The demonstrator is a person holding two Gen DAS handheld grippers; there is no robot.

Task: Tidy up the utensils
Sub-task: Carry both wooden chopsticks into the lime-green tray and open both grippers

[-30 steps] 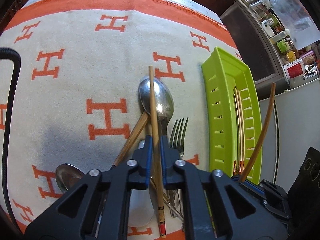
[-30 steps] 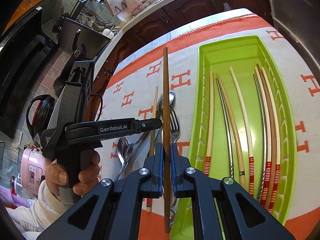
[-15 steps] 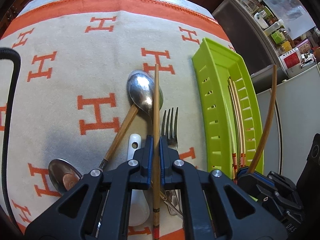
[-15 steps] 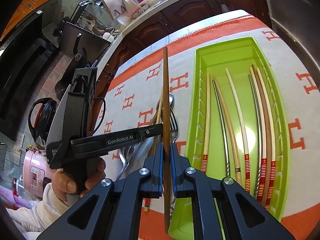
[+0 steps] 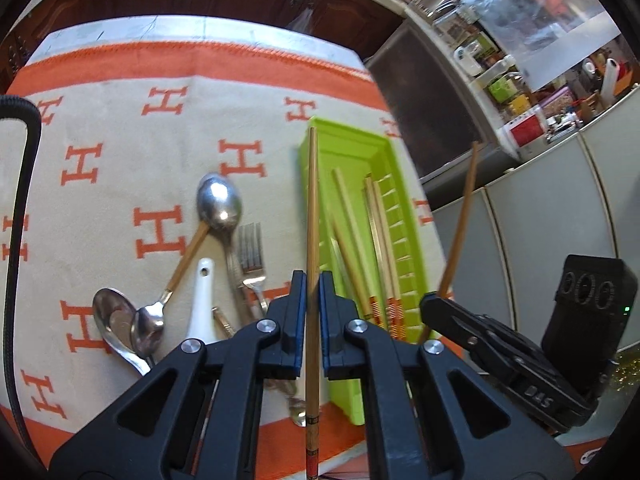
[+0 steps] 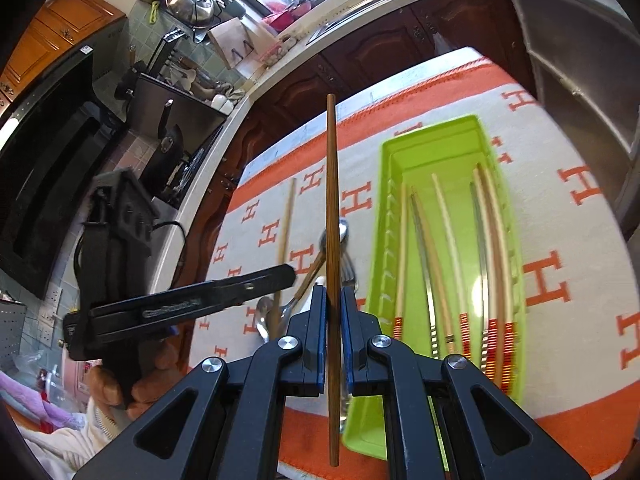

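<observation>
My left gripper is shut on a light bamboo chopstick, held above the cloth with its tip over the left rim of the green tray. My right gripper is shut on a dark brown chopstick, held in the air just left of the tray. Several chopsticks lie lengthwise inside the tray. On the cloth left of the tray lie a wood-handled spoon, a fork, a white ceramic spoon and a steel spoon. The left gripper also shows in the right wrist view, held by a hand.
An orange-and-cream cloth covers the table. A black cable hangs at its left side. A steel cabinet stands close beyond the tray, with a dark kitchen counter and a stove behind the table.
Both grippers have risen with their chopsticks. The left one lifted its chopstick off the utensil pile and carried it right, to the tray's left rim. The table looks smaller and farther.
</observation>
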